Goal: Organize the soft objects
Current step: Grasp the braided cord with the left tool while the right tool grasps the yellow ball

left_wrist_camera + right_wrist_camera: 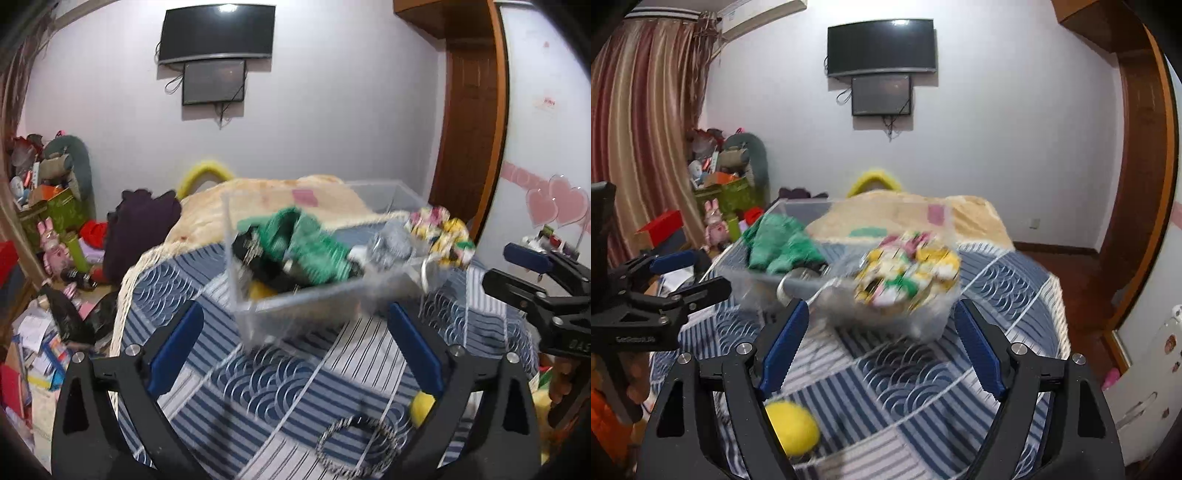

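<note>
A clear plastic box (295, 306) (923, 321) stands on the striped bed. Inside it lie a green knitted cloth (306, 240) (779, 243), dark items and a grey item (393, 245). A floral yellow-pink cloth (443, 232) (908, 269) hangs over the box's right end. A yellow soft ball (792, 428) (423, 406) and a black-and-white braided ring (356, 446) lie on the bed near me. My left gripper (295, 350) is open and empty, short of the box. My right gripper (879, 347) is open and empty, also short of the box.
The bed has a blue-and-white bedspread (280, 384) and a beige blanket (266, 199) behind the box. Cluttered floor with boxes and toys lies at the left (55, 258). A wooden door frame (1137, 184) stands at the right. A TV (882, 46) hangs on the far wall.
</note>
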Demonstrator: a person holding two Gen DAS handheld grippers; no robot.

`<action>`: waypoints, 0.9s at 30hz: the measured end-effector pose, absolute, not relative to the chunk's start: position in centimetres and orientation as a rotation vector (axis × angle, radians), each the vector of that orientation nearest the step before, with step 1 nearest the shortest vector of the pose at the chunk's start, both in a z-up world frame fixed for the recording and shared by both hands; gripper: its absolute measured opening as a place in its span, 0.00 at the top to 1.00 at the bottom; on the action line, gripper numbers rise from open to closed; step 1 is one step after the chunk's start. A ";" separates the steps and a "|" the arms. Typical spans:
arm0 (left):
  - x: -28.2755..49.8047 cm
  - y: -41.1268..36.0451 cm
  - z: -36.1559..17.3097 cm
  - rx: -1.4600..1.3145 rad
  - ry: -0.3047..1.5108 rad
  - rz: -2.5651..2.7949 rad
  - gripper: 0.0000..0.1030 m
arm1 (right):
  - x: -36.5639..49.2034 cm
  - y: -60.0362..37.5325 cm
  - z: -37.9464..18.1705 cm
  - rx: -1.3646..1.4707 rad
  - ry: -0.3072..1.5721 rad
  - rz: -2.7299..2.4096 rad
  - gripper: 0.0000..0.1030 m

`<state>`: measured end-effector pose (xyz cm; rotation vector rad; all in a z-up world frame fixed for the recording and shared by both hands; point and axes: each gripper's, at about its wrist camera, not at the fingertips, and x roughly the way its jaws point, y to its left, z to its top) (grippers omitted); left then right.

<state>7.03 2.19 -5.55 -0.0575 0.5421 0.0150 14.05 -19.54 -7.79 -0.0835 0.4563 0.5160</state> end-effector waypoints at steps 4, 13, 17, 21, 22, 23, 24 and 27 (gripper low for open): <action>6.0 2.4 -7.7 -0.094 0.614 -0.016 0.02 | 12.9 -19.1 -9.0 -0.094 0.488 0.536 0.23; 4.1 2.0 -10.9 -0.092 0.682 -0.026 0.03 | 11.3 -18.0 -12.0 -0.091 0.586 0.597 0.23; 3.9 1.4 -12.1 -0.072 0.731 -0.056 0.21 | 11.1 -17.3 -13.3 -0.093 0.636 0.624 0.23; 3.9 0.8 -13.7 -0.040 0.788 -0.081 0.34 | 10.2 -16.2 -14.0 -0.113 0.653 0.643 0.24; 3.8 0.7 -13.7 -0.031 0.784 -0.076 0.35 | 10.1 -16.0 -14.1 -0.116 0.657 0.652 0.26; 3.7 0.7 -13.7 -0.030 0.781 -0.080 0.38 | 10.0 -15.9 -14.3 -0.121 0.662 0.659 0.28; 3.7 0.6 -13.6 -0.031 0.779 -0.085 0.45 | 10.0 -15.8 -14.4 -0.120 0.668 0.665 0.32; 3.5 1.0 -13.5 -0.054 0.770 -0.079 0.56 | 10.1 -15.8 -14.8 -0.106 0.694 0.670 0.38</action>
